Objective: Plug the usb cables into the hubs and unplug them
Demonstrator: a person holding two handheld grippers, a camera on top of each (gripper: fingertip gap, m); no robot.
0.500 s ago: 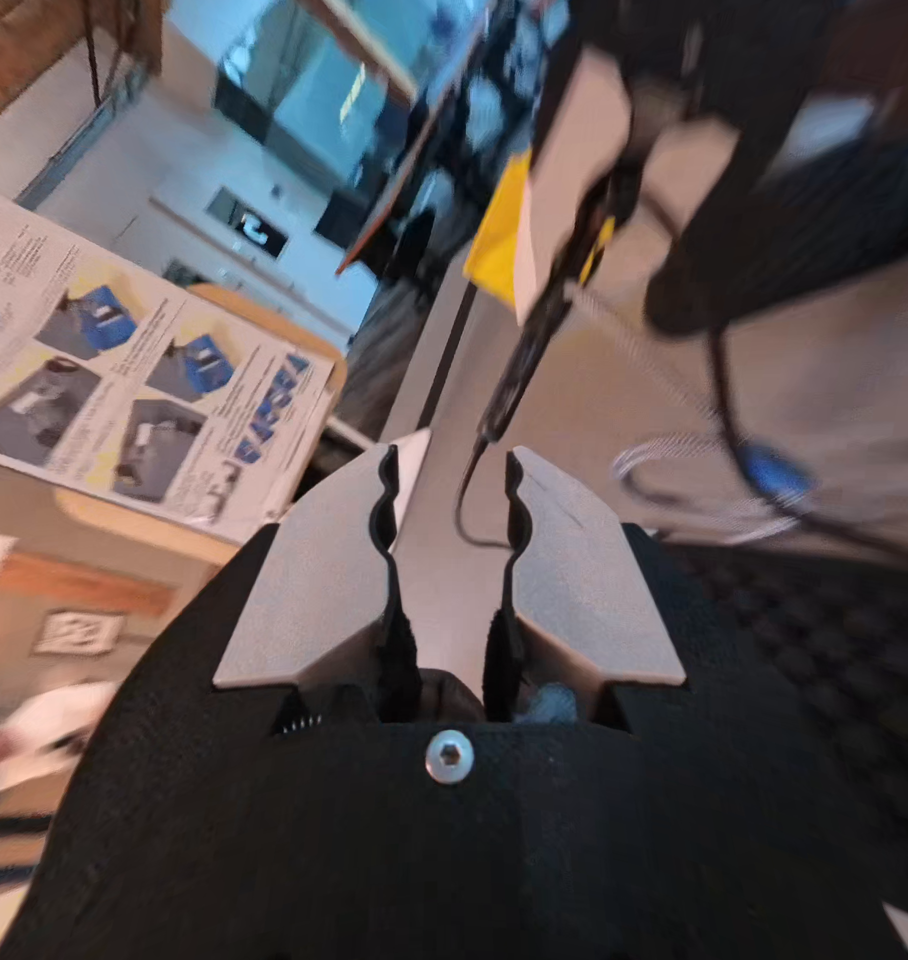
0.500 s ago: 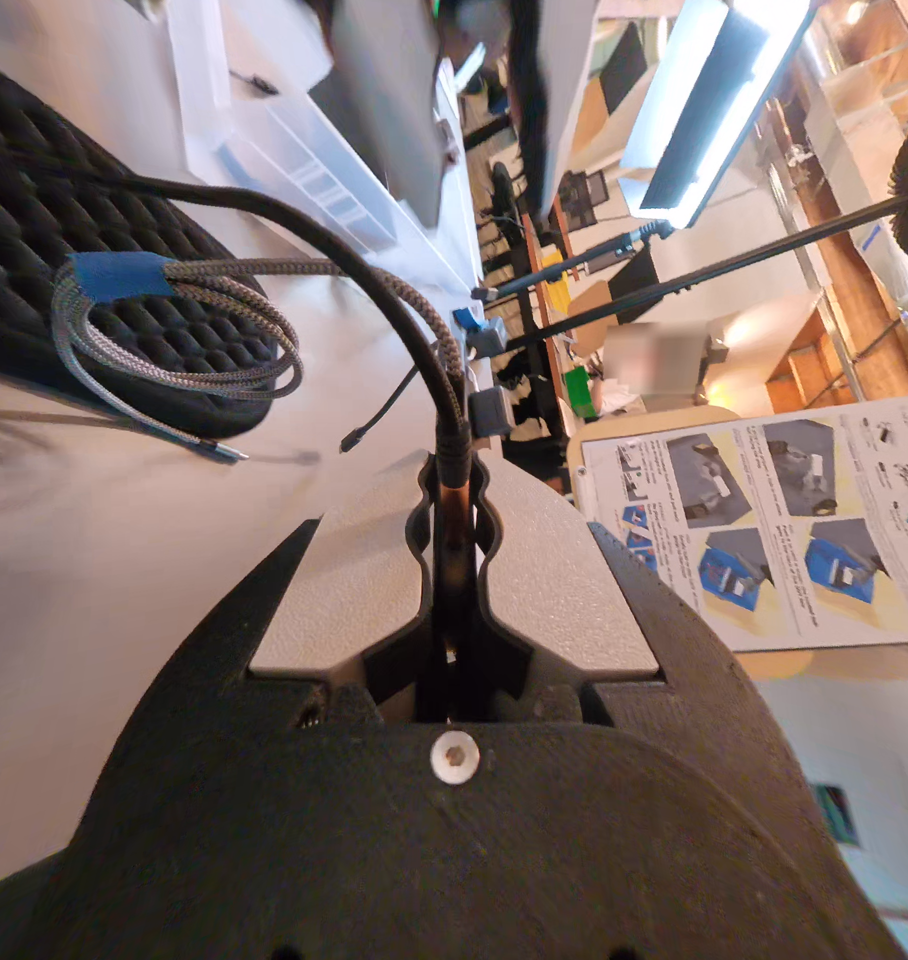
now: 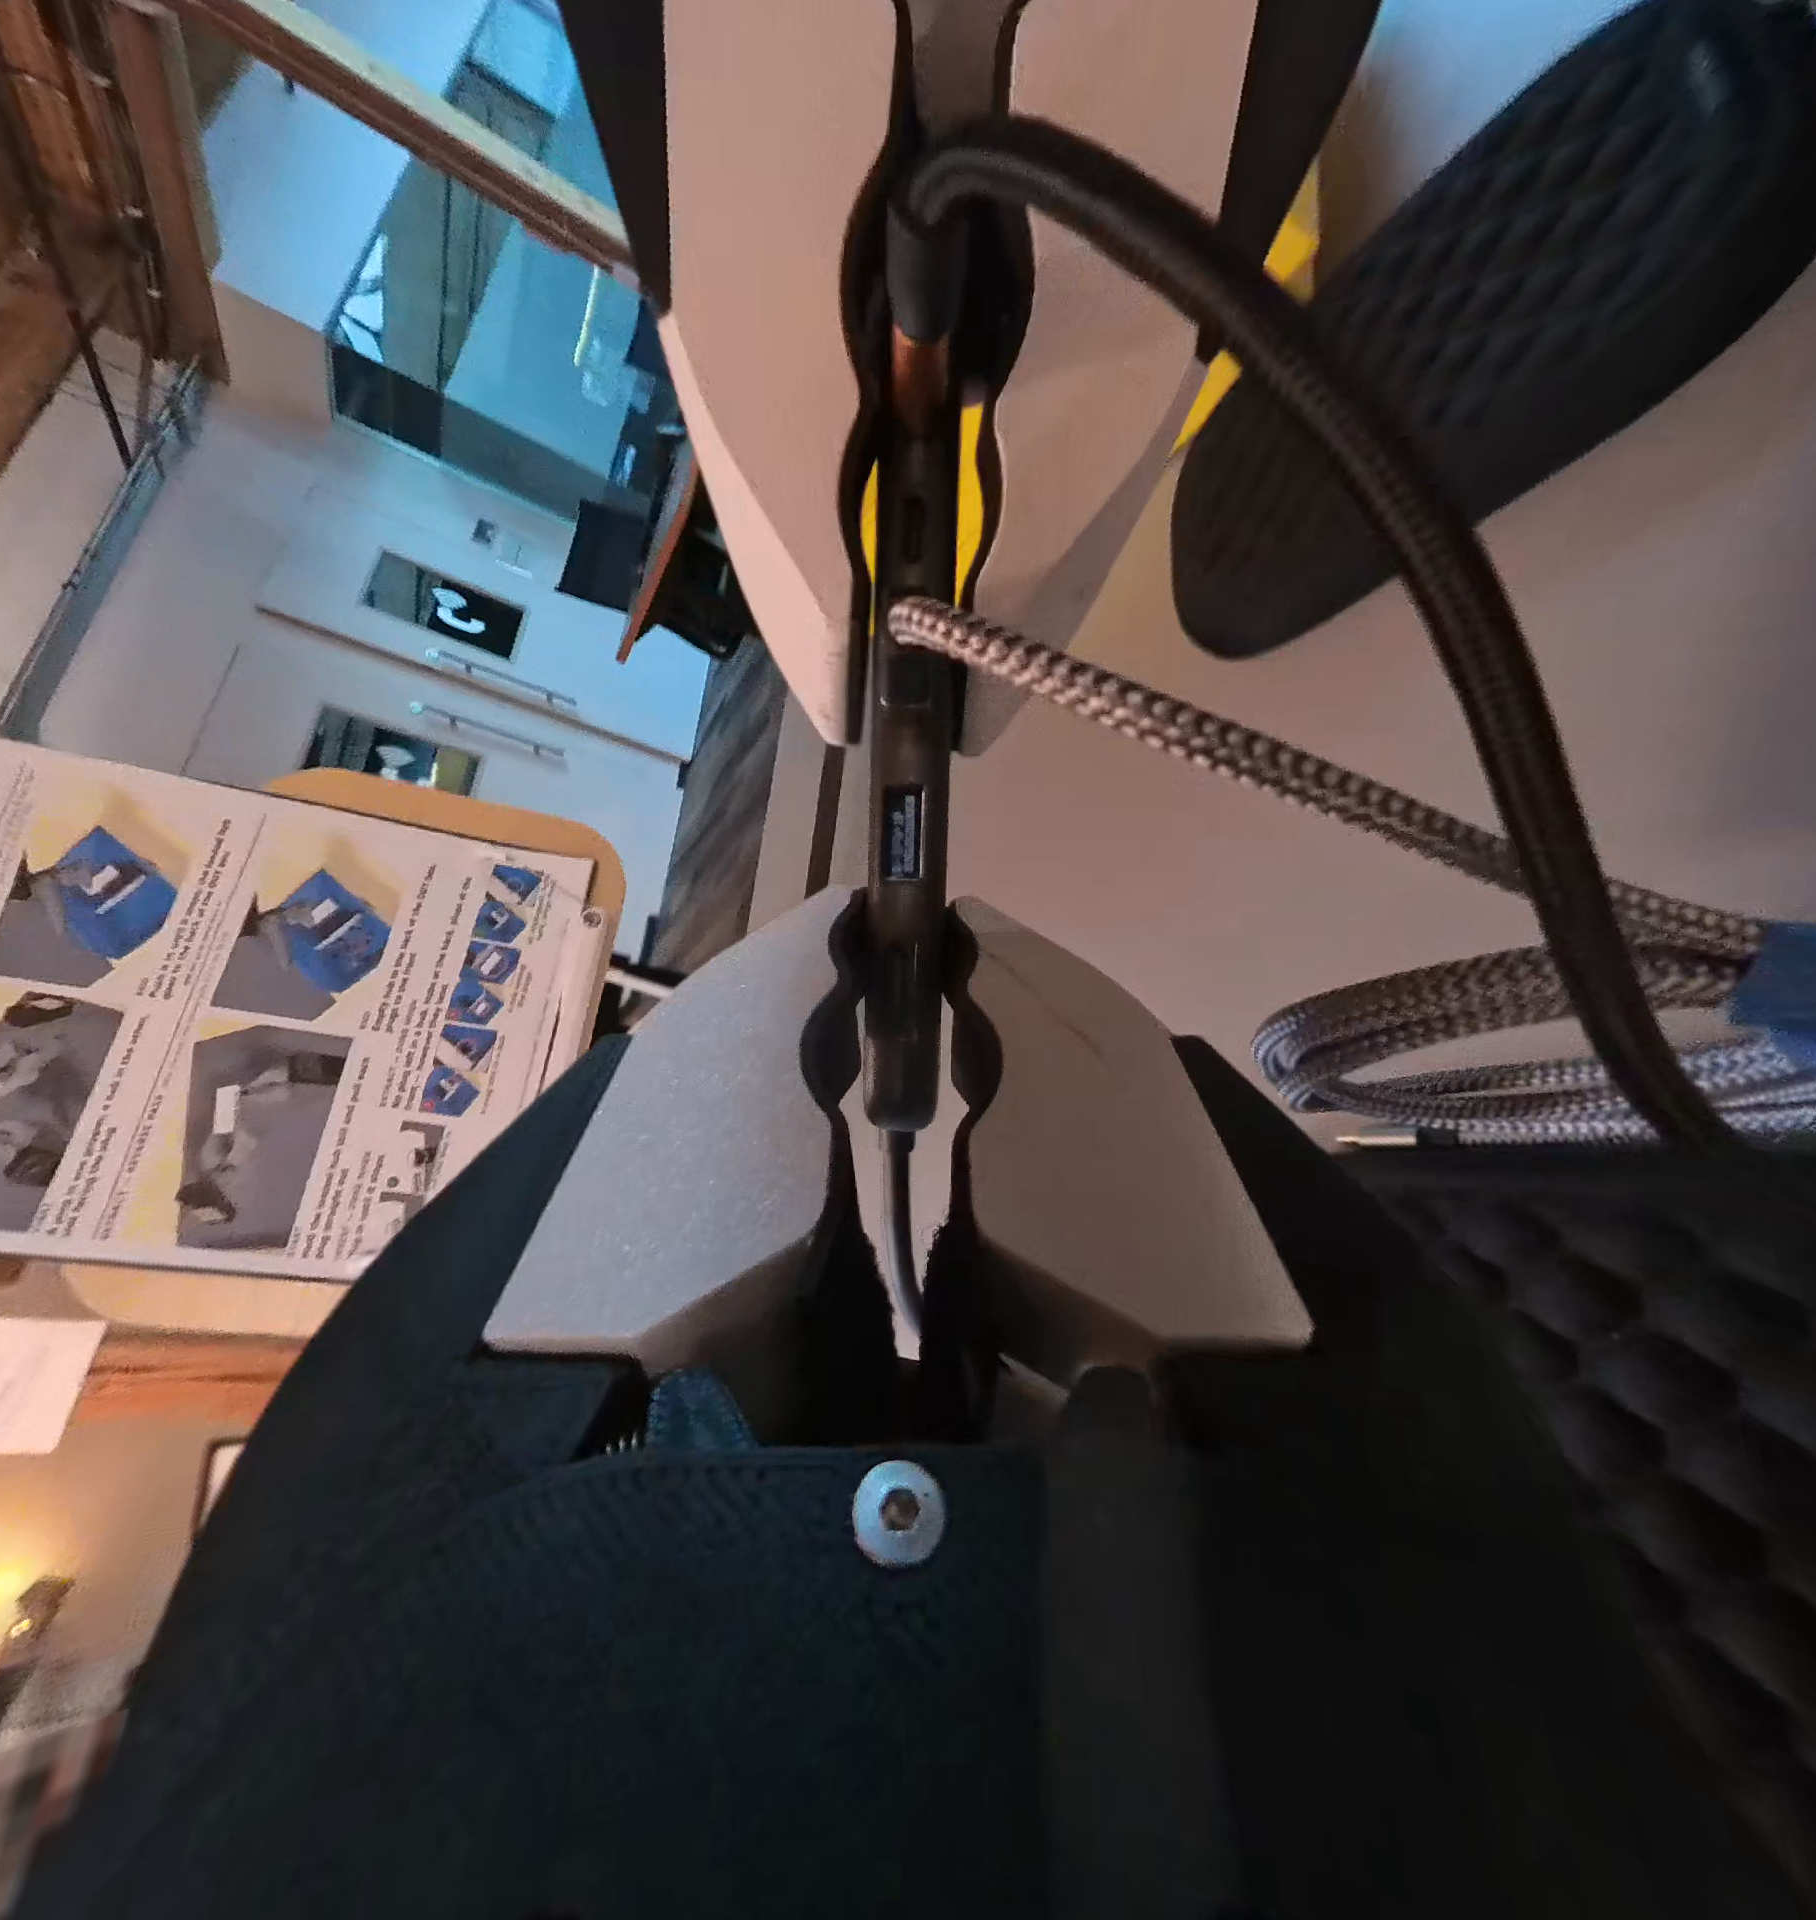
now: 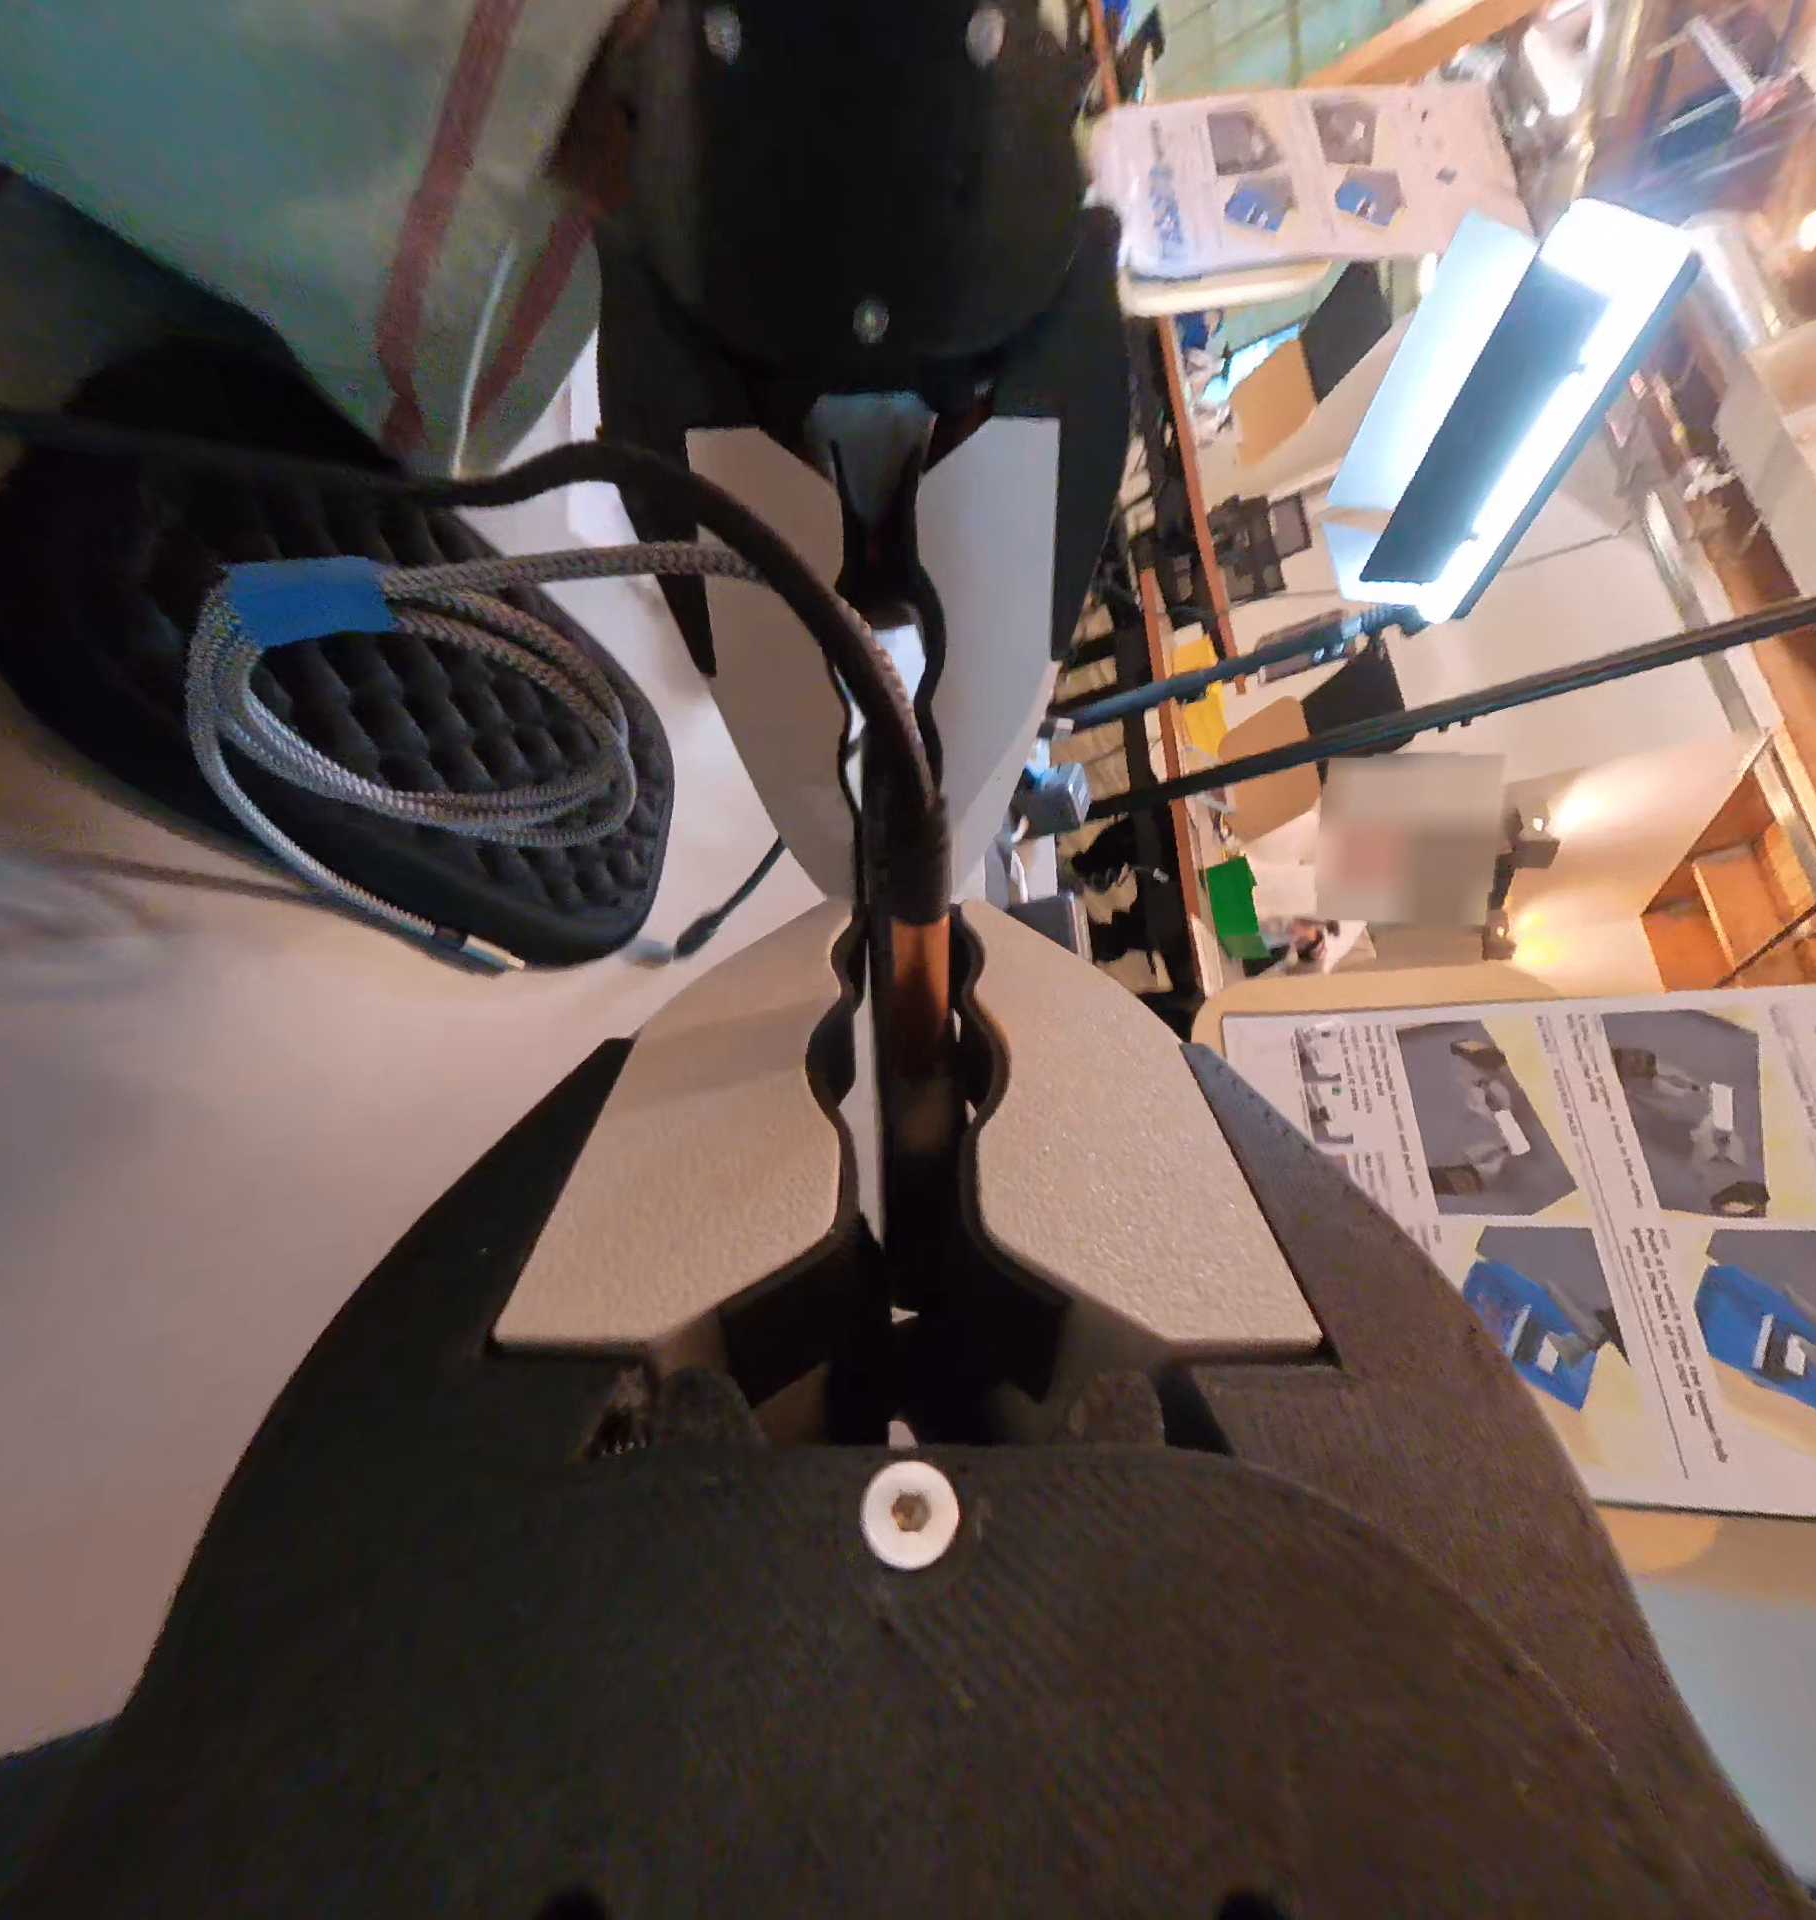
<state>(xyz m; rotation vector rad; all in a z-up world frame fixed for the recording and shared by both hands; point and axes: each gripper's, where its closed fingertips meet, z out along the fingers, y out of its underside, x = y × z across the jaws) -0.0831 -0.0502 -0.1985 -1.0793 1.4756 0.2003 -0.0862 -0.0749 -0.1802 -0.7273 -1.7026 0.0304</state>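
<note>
A slim dark USB hub (image 3: pixel 902 831) with a copper-coloured end (image 4: pixel 914 1039) is held in the air between both grippers. My left gripper (image 3: pixel 904 914) is shut on its near end in the left wrist view. My right gripper (image 4: pixel 909 914) is shut on the copper end; it enters the left wrist view from above (image 3: pixel 909 727). The left gripper faces me in the right wrist view (image 4: pixel 899 873). A thick black braided cable (image 3: pixel 1403 540) leaves that end and arcs away (image 4: pixel 738 520). A grey braided cable (image 3: pixel 1247 748) is plugged into the hub's side.
The grey cable's coil (image 4: pixel 416 800), bound with blue tape (image 4: pixel 301 603), lies on a black honeycomb mat (image 4: pixel 104 582) on the white table (image 4: pixel 156 1143). A picture instruction sheet (image 3: pixel 260 1018) stands at the side. A bright lamp (image 4: pixel 1506 416) hangs beyond.
My left gripper was open and away from the hub; it has moved in and shut on the hub's free end. My right gripper has kept its hold.
</note>
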